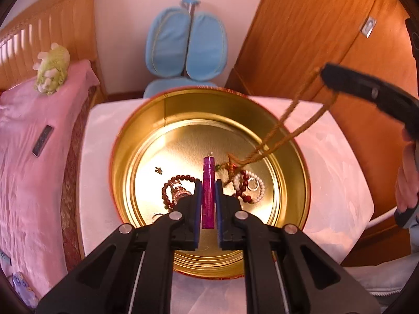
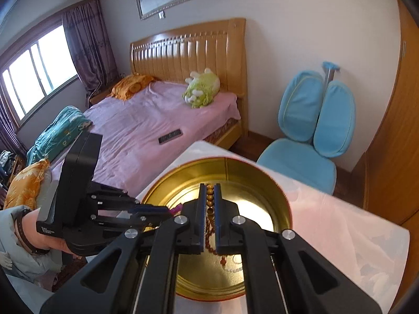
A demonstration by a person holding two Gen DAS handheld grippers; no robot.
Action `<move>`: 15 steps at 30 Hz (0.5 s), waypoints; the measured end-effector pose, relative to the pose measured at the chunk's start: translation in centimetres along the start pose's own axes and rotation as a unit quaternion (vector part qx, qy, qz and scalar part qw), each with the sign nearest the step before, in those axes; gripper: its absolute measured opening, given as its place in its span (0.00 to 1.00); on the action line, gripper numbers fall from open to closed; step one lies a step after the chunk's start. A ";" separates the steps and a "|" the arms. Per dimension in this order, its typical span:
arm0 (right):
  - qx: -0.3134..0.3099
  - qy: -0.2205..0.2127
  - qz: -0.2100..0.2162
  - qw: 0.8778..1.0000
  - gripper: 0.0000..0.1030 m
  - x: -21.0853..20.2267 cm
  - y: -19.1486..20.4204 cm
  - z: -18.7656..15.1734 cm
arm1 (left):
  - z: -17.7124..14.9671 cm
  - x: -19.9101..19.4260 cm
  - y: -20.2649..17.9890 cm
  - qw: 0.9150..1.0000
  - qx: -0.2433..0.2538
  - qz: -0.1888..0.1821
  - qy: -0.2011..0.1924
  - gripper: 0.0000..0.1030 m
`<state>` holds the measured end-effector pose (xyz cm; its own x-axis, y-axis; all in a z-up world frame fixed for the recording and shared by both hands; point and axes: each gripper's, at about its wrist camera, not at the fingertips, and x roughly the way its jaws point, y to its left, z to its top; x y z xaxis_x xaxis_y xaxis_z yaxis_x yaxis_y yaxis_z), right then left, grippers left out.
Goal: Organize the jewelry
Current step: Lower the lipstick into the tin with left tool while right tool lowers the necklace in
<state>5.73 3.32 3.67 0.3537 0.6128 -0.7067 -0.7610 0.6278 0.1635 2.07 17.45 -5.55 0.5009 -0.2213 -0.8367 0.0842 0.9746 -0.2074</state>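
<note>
Bedroom table, gold tin [image 1: 293,141] on it: left gripper [image 1: 208,183] clamps a purple tube [image 1: 208,183], right gripper [image 2: 209,191] pinches a bead necklace [image 2: 209,196] dangling into the tin, which could snag the bracelets [image 1: 248,185] there.

small table [image 1: 327,157] in front of me, covered in a white-pink cloth. directly on it: one round gold tin [image 1: 296,157], open, sitting near the middle. beside the table, a bed [image 2: 136,130] under a pink sheet carries a green plush toy [image 2: 200,89] and a dark remote [image 2: 170,136].
</note>
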 end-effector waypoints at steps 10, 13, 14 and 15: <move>0.065 0.129 0.023 0.989 0.06 5.2 -2.3 -4.6 | 0.3 3.3 -0.5 0.999 0.028 0.005 0.044 0.10; 0.068 0.133 0.021 0.989 0.06 5.2 -2.6 -4.8 | 0.2 3.5 -0.4 0.998 0.026 0.007 0.048 0.10; 0.069 0.134 0.022 0.988 0.06 5.2 -2.7 -4.9 | 0.2 3.5 -0.3 0.998 0.026 0.007 0.049 0.10; 0.068 0.135 0.022 0.988 0.06 5.1 -2.7 -5.0 | 0.1 3.6 -0.3 0.998 0.027 0.008 0.051 0.10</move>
<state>6.83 2.36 -3.83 0.1494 0.5016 -0.8521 -0.6861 0.6732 0.2760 3.94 16.37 -8.40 0.4133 -0.2054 -0.8871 0.1238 0.9779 -0.1687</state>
